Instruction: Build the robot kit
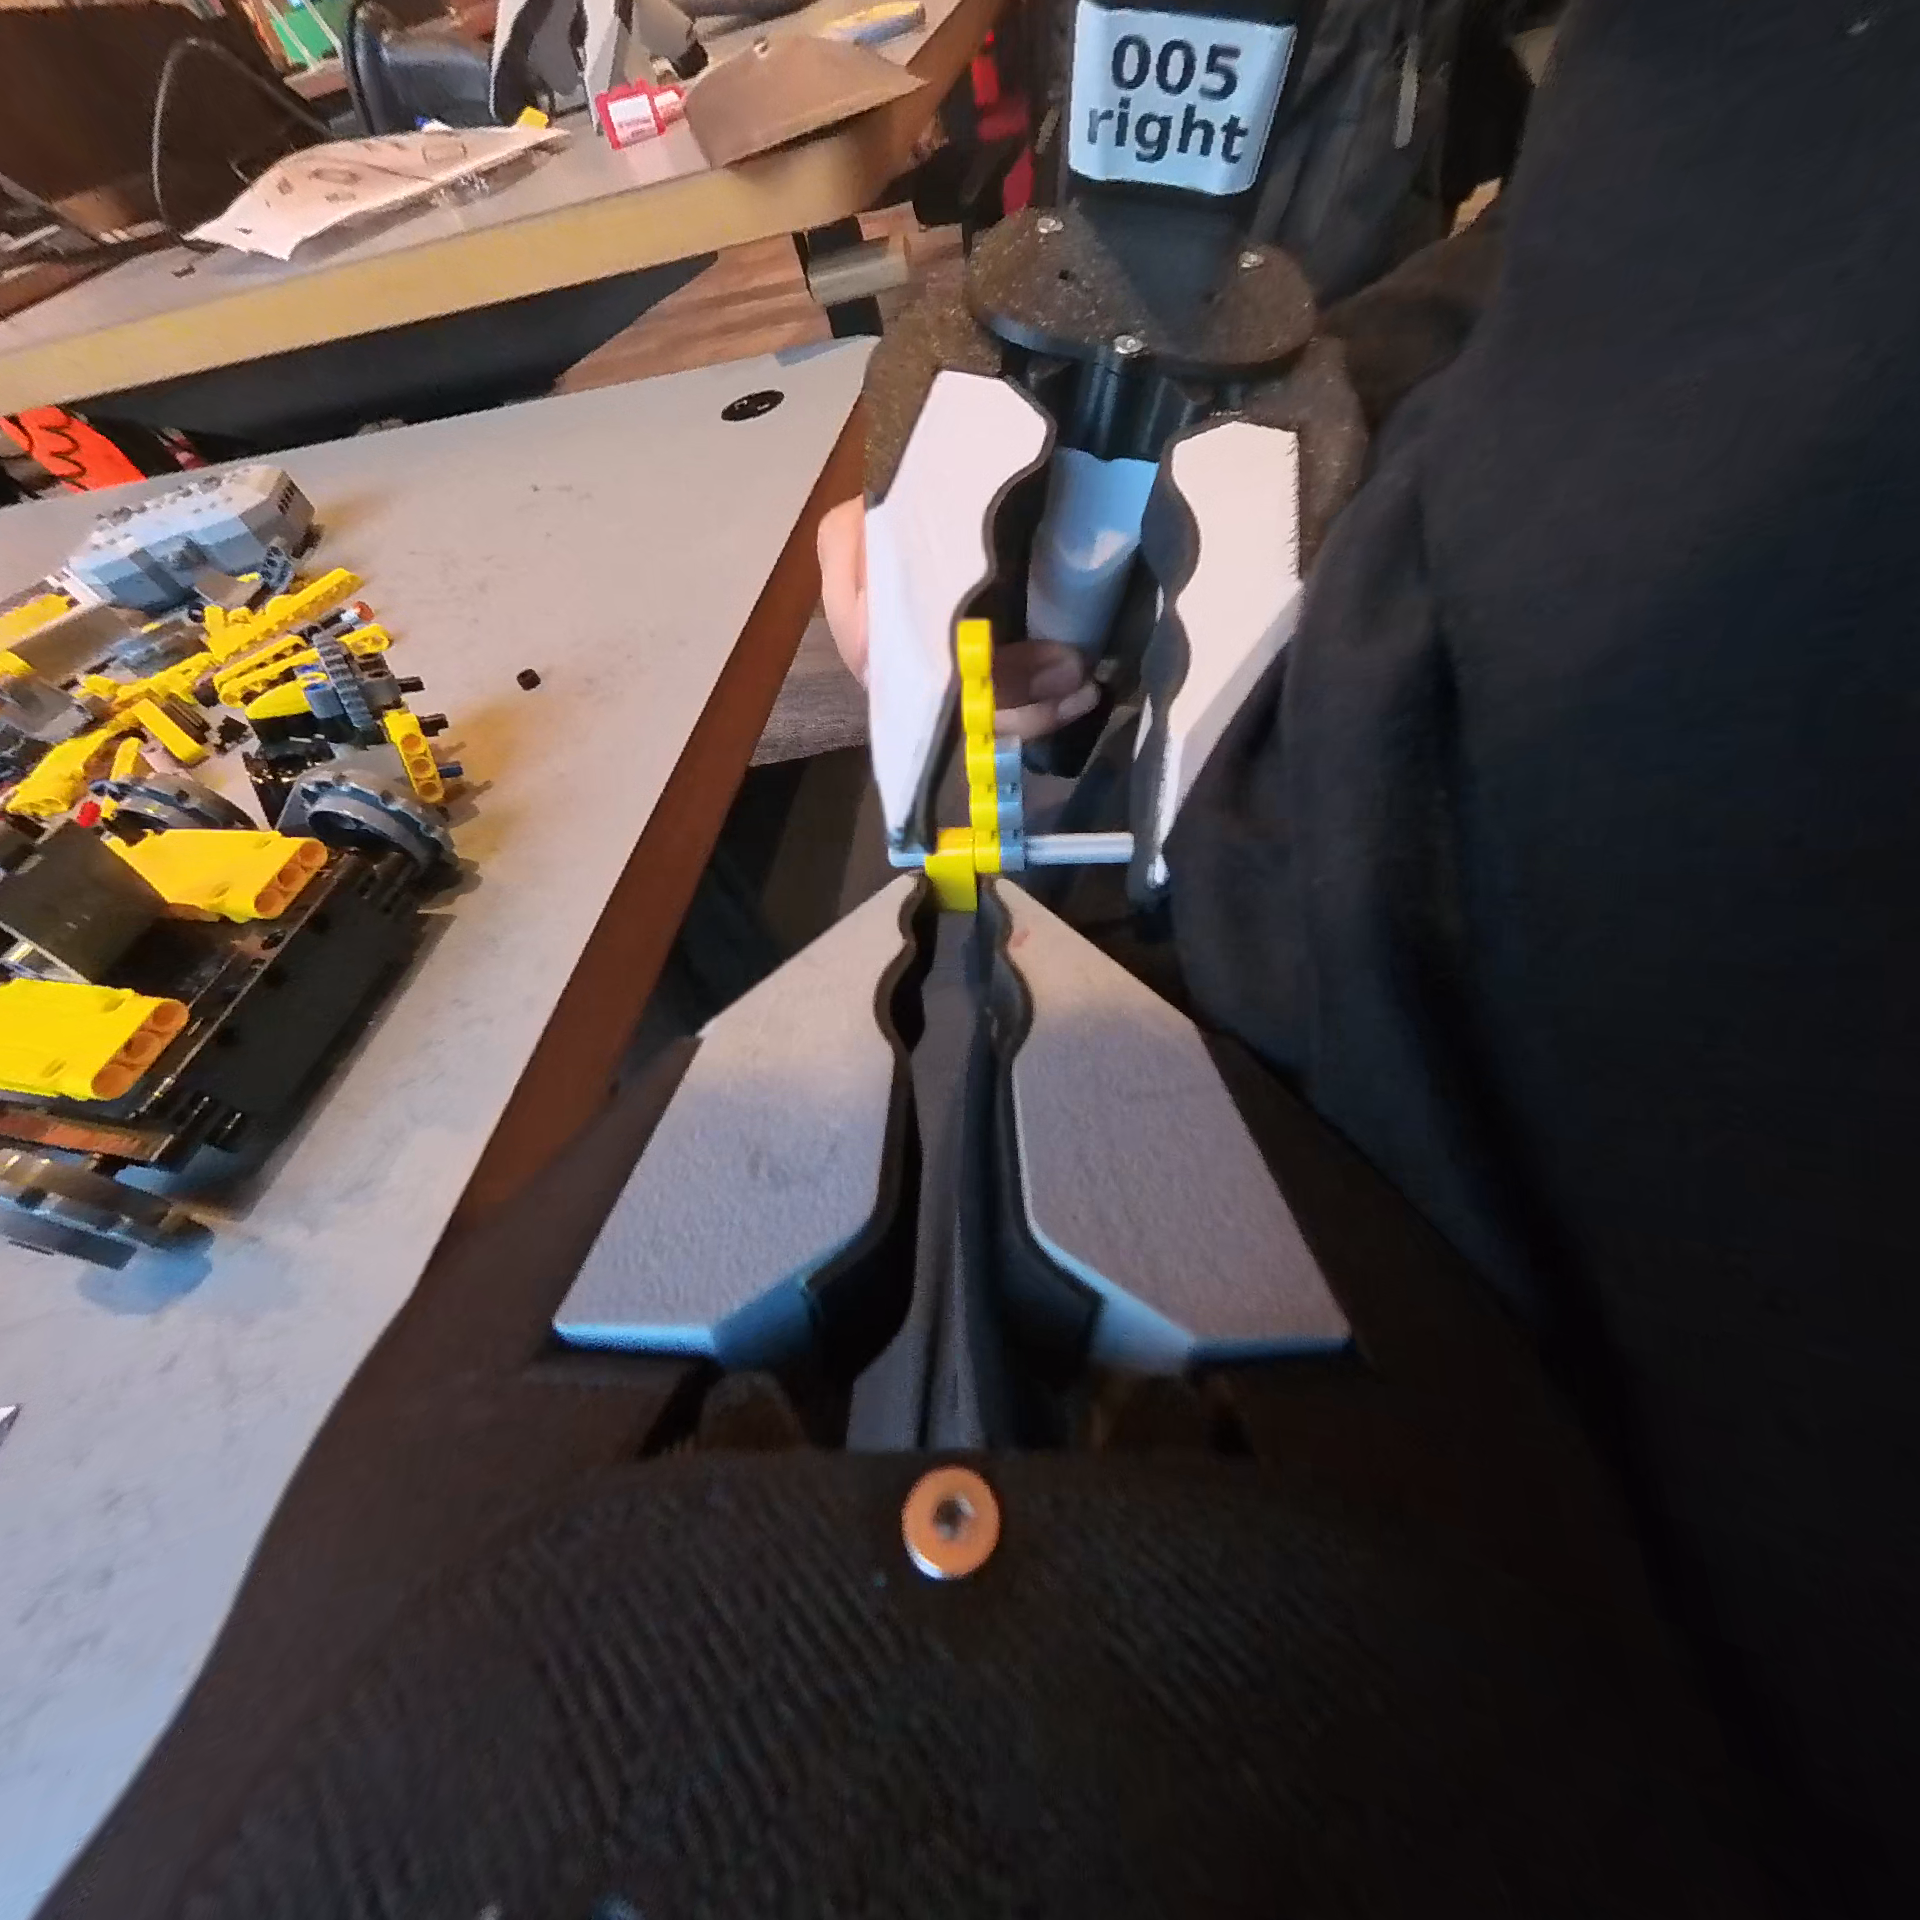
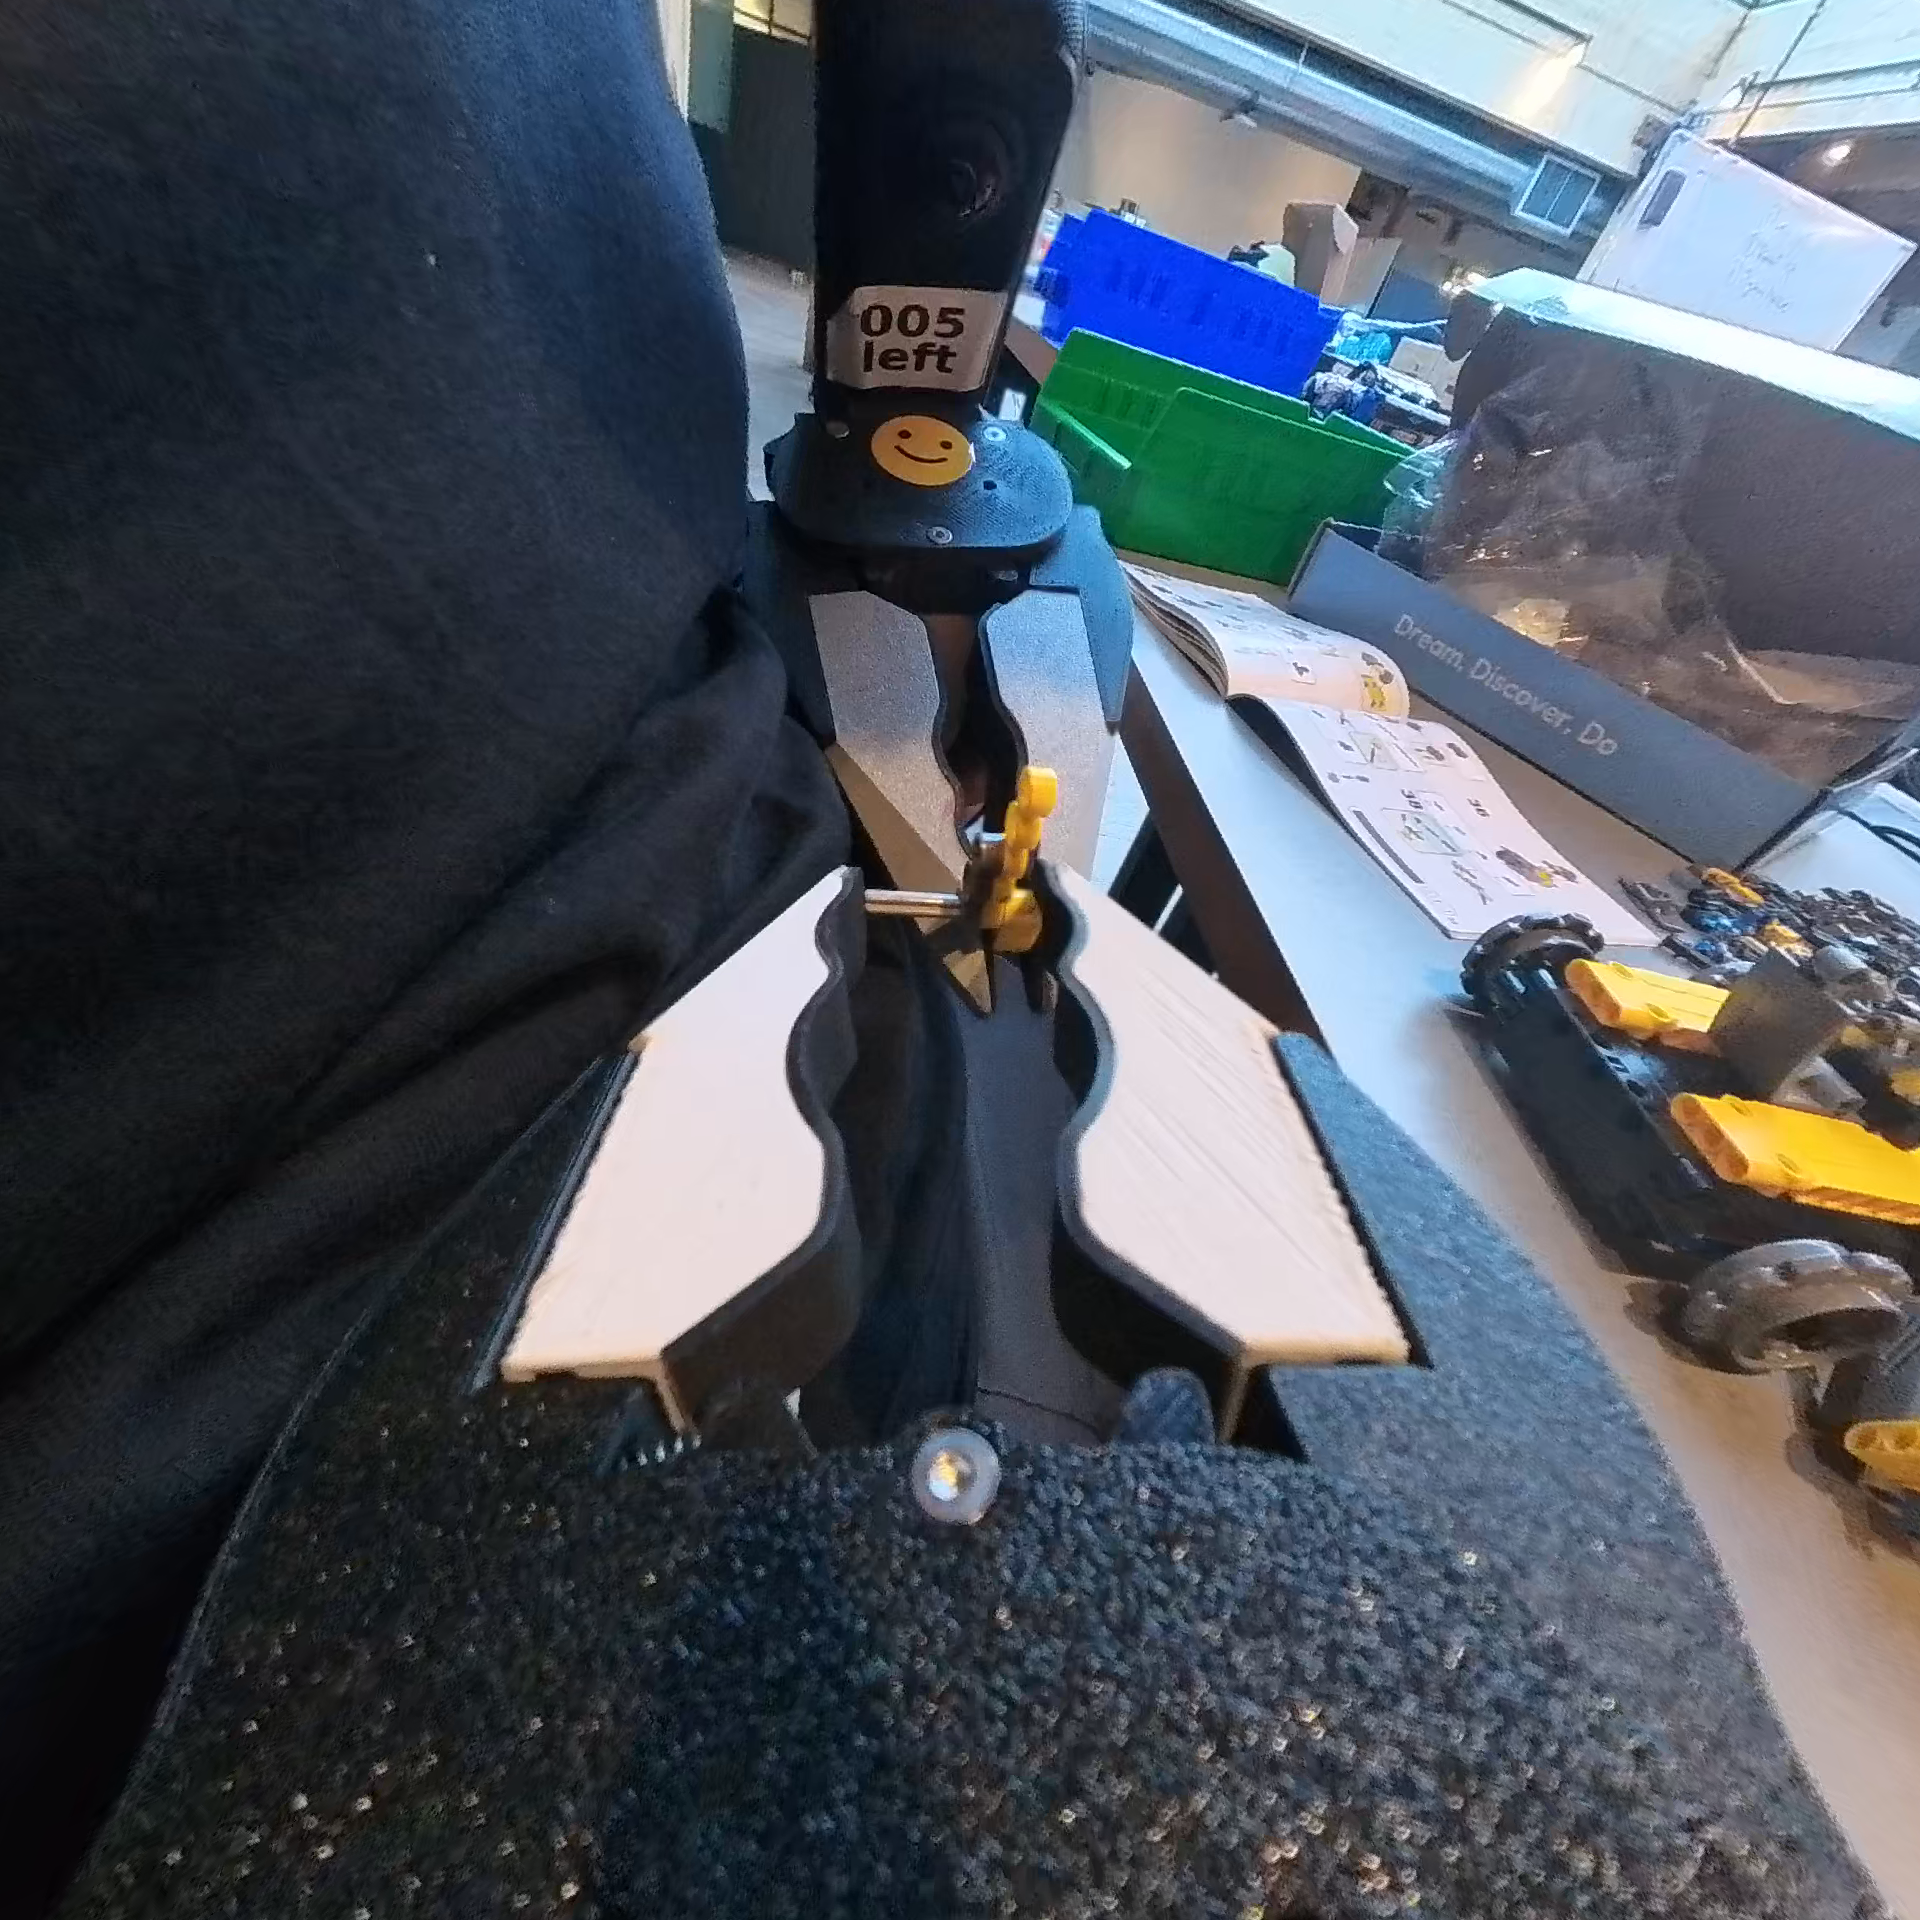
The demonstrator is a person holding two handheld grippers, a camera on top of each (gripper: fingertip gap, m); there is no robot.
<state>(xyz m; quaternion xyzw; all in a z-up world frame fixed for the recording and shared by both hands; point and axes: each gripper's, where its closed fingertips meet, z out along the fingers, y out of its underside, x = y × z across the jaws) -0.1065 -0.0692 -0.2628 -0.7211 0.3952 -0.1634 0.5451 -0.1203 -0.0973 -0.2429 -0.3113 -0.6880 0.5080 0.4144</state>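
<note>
The left gripper [image 1: 954, 902], with grey plastic fingers narrowed almost together, pinches the lower end of a small yellow plastic building-toy beam with a row of holes [image 1: 977, 727]. A thin pale grey axle [image 1: 1081, 849] runs crosswise through the beam just ahead of those fingertips. Holding the piece by its bottom end seems meant to leave the axle and the upper holes free.

The right gripper [image 2: 956, 902], white-fingered, faces it tip to tip. Its fingers stand moderately apart, spanning the axle: one tip appears to touch the beam side, the other sits at the axle's free end. Whether it presses on the axle I cannot tell. The two tools meet off the edge of the grey table [image 1: 582, 582], close to the person's dark clothing [image 2: 343, 520].

To the outer side of both grippers, on the table, lies a partly built yellow and black toy vehicle with grey wheels [image 2: 1704, 1132], loose parts beyond it, and an open instruction booklet [image 2: 1382, 748].
</note>
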